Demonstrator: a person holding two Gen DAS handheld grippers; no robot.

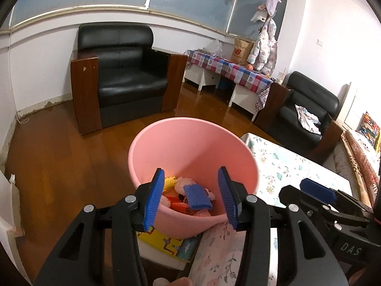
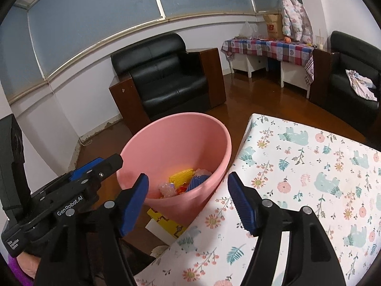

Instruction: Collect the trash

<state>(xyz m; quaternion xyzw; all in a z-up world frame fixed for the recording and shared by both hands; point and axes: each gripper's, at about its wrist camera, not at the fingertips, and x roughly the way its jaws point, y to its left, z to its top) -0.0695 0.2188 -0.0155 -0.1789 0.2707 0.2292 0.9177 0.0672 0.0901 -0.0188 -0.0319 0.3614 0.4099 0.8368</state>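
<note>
A pink bin (image 1: 190, 147) stands on the floor beside the table; it also shows in the right wrist view (image 2: 176, 143). Inside lies trash: a blue ribbed piece (image 1: 197, 196), a yellow foam net (image 1: 170, 182), and orange and pink scraps (image 1: 181, 206). The trash shows in the right wrist view too (image 2: 188, 181). My left gripper (image 1: 191, 199) is open and empty, right over the bin's near rim. My right gripper (image 2: 188, 201) is open and empty, above the table's left edge beside the bin. Each gripper shows in the other's view (image 1: 319, 193) (image 2: 90, 169).
The table with the floral cloth (image 2: 309, 178) lies to the right of the bin. A yellow book (image 1: 166, 242) lies under the bin. A black armchair (image 1: 123, 71) stands behind it, a second armchair (image 1: 307, 109) at the right, and a checkered side table (image 1: 228, 68) at the wall.
</note>
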